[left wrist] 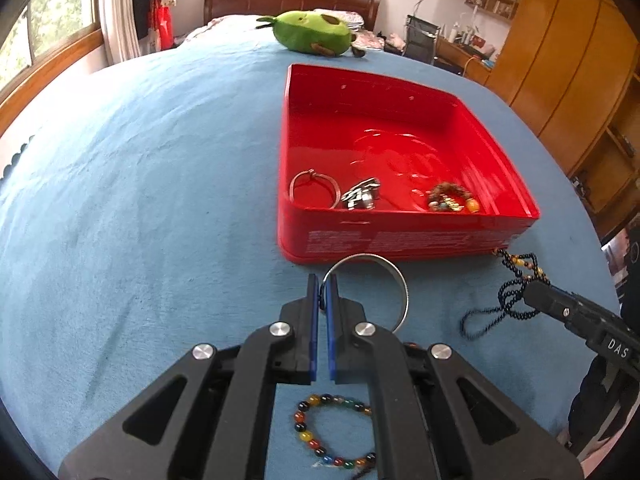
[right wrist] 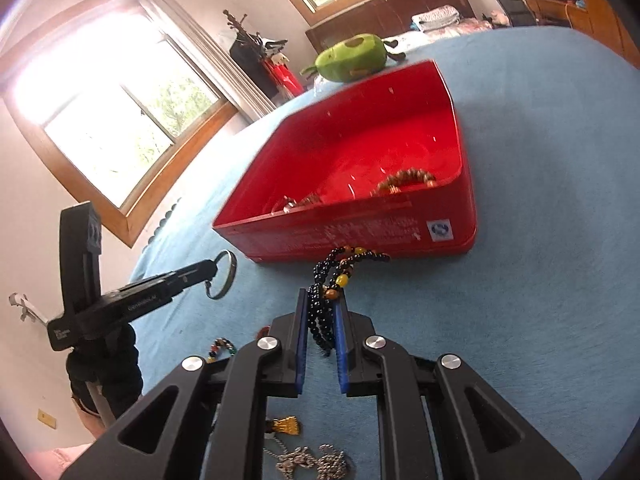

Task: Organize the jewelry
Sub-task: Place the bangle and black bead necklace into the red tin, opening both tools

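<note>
Jewelry sits partly inside red box point(left wrist: 404, 168) on blue bedspread point(left wrist: 140, 200). Left wrist view: left gripper point(left wrist: 323, 280) clenched on silver bangle point(left wrist: 394, 280) just before the box; inside lie cord bracelet point(left wrist: 314, 190), metal piece point(left wrist: 362, 196), beaded bracelet point(left wrist: 450, 198); green plush point(left wrist: 312, 32) beyond.

Right wrist view: right gripper point(right wrist: 323, 300) grasping black bead necklace point(right wrist: 324, 312) near the box's front wall; only here, windows point(right wrist: 120, 120) left of box, chain point(right wrist: 312, 460) and gold tassel point(right wrist: 285, 426) below gripper.

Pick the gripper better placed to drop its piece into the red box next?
Left, narrowly. The left gripper grips the silver bangle clear of the bed; the right gripper holds black beads that trail by the red box.
</note>
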{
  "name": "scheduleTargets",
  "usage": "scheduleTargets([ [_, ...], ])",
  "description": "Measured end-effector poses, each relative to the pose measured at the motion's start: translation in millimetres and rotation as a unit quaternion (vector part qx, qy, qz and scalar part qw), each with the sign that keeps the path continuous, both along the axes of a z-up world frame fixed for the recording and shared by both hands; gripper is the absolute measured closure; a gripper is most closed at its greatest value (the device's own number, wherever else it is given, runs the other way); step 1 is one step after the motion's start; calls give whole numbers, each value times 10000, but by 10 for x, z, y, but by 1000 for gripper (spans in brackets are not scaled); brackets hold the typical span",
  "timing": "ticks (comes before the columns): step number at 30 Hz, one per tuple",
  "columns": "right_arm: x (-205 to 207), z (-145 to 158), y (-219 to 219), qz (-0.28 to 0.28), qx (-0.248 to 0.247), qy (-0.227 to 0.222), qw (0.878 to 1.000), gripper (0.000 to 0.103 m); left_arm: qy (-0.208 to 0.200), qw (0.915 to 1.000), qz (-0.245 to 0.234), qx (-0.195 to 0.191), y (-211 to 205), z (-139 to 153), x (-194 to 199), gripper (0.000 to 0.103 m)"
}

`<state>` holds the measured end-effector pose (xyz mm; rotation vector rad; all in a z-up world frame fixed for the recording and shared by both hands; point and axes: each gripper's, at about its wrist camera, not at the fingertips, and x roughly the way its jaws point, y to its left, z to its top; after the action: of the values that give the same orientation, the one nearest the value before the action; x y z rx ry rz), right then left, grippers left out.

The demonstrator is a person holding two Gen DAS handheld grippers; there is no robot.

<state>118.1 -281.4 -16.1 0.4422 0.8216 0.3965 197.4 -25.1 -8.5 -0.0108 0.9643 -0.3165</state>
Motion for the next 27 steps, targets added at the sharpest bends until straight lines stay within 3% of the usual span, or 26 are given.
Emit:
scheduleTargets([
  [8,72,521,65,-56,-596,-242,9979,91,-111,9998,-180,45,-142,311,24,101],
  [15,477,826,98,-131,-861,-244,9959,91,-291,9994,-24,188,-346,599,390,101],
  [20,825,781,147,-316,-1053,-68,9939,91,-286,9993,115,188,-465,597,695,101],
  [27,1079,471,151,-519,-1496,351,9868,91,23,9991,263,318,-549,254,1025,100],
])
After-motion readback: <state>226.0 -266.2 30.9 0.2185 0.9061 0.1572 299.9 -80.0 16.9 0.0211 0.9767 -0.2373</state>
